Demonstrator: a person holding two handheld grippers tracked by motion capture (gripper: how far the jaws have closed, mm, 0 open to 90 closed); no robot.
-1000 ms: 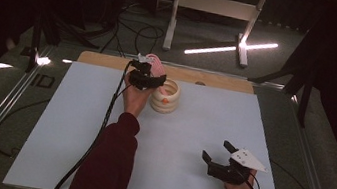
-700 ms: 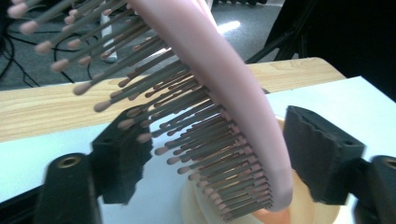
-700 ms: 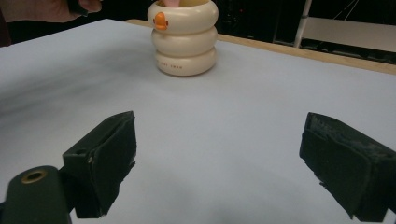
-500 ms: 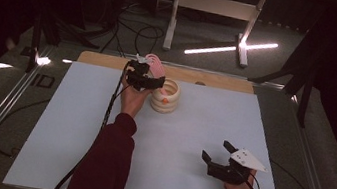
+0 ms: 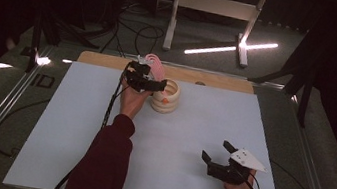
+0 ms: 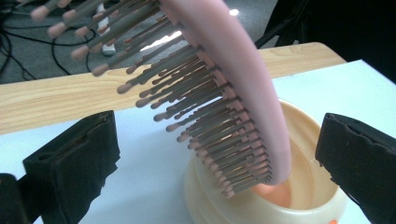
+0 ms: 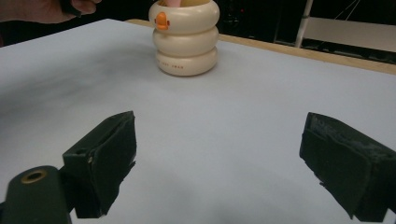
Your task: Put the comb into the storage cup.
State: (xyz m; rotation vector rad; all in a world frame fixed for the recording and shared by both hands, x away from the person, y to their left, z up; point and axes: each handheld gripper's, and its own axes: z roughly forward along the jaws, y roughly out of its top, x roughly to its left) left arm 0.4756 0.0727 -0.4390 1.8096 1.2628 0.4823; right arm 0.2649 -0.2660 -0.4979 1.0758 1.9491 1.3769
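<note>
The pink hairbrush (image 6: pixel 224 88) stands handle-down in the cream ringed holder (image 5: pixel 166 97) near the far edge of the table (image 5: pixel 71 125), left of its middle, its bristled head leaning out over the rim. The left gripper (image 5: pixel 150 83) has just been opening its jaws, and they now stand wide on either side of the brush head without pressing on it, so the brush rests on the holder alone. The risk, as I judge it, is that the tilted, top-heavy brush tips the light holder or slides out, and a jaw that catches the bristles as the hand draws back would cause just that. The left hand (image 5: pixel 131 100) reaches forward from a dark red sleeve (image 5: pixel 102 165), the gripper held roughly level at the height of the holder's mouth. The right gripper (image 5: pixel 219 165) rests near the table's near right corner, well apart from the holder, jaws wide and holding nothing, pointing across the table toward it.
</note>
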